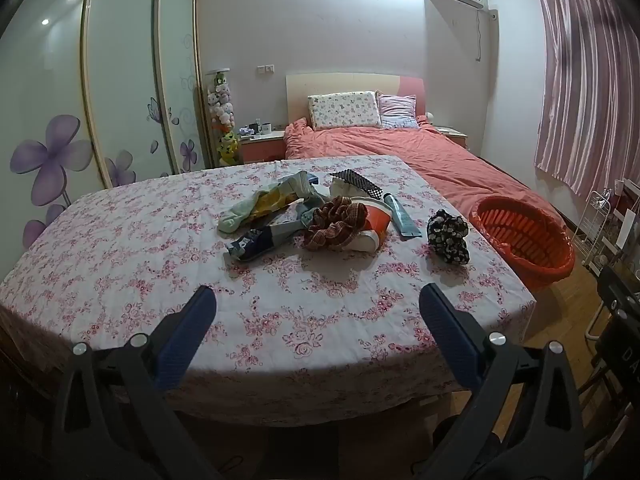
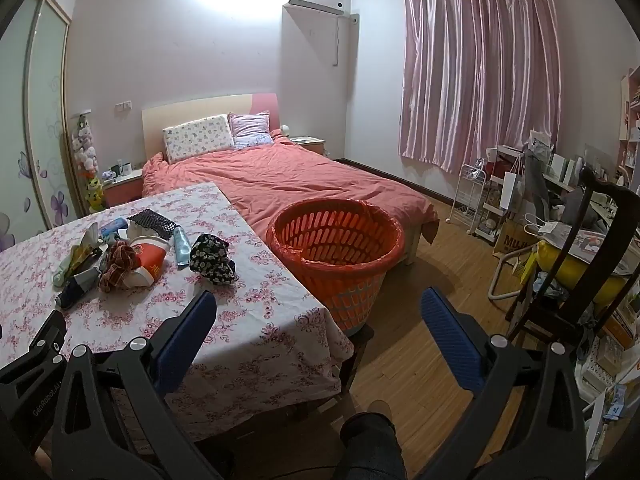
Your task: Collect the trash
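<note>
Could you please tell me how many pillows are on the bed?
2: a floral pillow against the headboard, and a pink striped pillow beside it on its right. Bedding could hide others.

We see that our left gripper [image 1: 318,300] and right gripper [image 2: 318,306] look alike: black angular plastic frames, silver round screw heads on the arms, and ribbed blue pads [image 2: 450,338] lining the fingers. White lettering marks the black housing [image 2: 34,376] beside us.
</note>
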